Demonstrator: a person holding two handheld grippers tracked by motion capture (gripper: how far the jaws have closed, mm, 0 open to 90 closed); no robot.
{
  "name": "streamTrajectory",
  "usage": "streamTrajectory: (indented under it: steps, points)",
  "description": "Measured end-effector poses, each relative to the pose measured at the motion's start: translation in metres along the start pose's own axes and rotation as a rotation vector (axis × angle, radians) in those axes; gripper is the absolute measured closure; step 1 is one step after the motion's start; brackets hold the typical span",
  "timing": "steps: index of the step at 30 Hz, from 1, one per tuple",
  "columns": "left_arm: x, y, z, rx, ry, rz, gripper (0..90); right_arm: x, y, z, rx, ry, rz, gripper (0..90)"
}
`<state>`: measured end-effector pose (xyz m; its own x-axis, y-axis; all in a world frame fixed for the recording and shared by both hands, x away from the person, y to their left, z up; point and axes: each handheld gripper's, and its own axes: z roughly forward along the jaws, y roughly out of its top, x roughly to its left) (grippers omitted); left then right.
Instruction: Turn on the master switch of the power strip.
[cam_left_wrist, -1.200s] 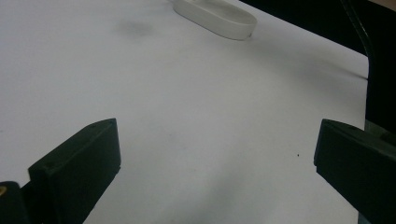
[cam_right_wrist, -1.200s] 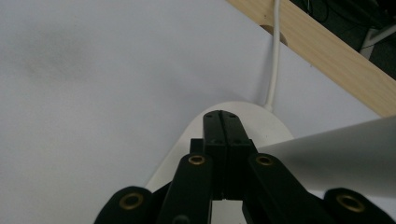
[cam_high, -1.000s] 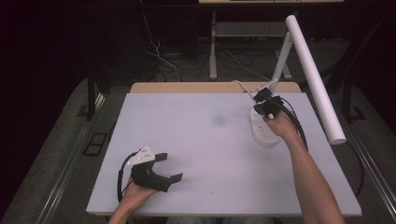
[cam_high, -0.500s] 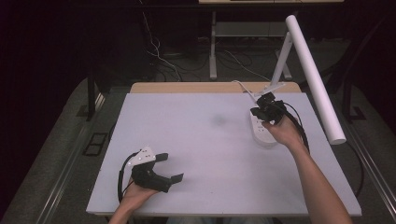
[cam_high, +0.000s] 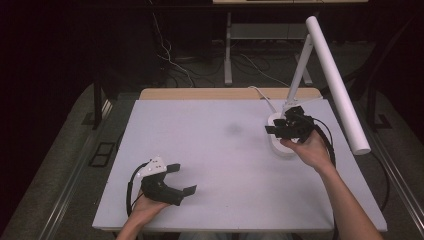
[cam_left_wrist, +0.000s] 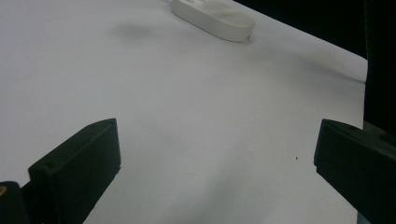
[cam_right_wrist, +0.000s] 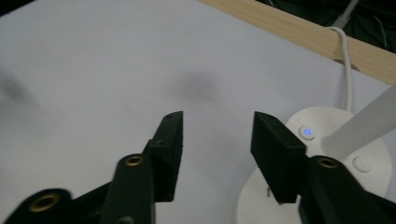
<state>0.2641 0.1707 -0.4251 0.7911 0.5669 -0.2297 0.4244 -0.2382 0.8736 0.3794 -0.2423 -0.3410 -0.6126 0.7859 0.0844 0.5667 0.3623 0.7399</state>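
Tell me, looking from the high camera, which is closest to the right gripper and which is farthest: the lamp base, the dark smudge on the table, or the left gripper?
1. Lamp base: right under the right gripper, at the table's far right.
2. Dark smudge: on the table's middle, to that gripper's left.
3. Left gripper: farthest, at the near left corner.

Right tongs (cam_high: 283, 125) over lamp base (cam_high: 278, 144); left tongs (cam_high: 181, 178) spread

dim lab: bare table (cam_high: 220, 165), floor cables (cam_high: 170, 55)
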Motion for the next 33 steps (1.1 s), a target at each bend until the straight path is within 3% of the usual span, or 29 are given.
streamTrajectory:
  steps: [3,7,10,11,23,33]
  points:
    - [0.000,0.000,0.000,0.000,0.000,-0.001,0.0,0.003,-0.005,-0.006,-0.018,0.032,0.025,37.9]
    - [0.000,0.000,0.001,0.001,-0.001,-0.001,0.0,0.008,-0.014,-0.013,-0.029,0.089,0.040,12.1]
    - [0.000,0.000,0.001,0.001,0.000,-0.001,0.0,0.010,-0.019,-0.015,-0.035,0.096,0.039,6.0]
    - [0.000,0.000,0.001,0.001,0.000,-0.001,0.0,0.012,-0.025,-0.018,-0.039,0.110,0.036,0.0]
    - [0.001,0.000,0.002,0.004,0.003,-0.006,0.0,0.019,-0.062,-0.033,-0.081,0.123,0.072,0.0]
    - [0.001,0.000,0.002,0.010,0.002,-0.003,0.0,0.025,-0.106,-0.039,-0.097,0.122,0.108,0.0]
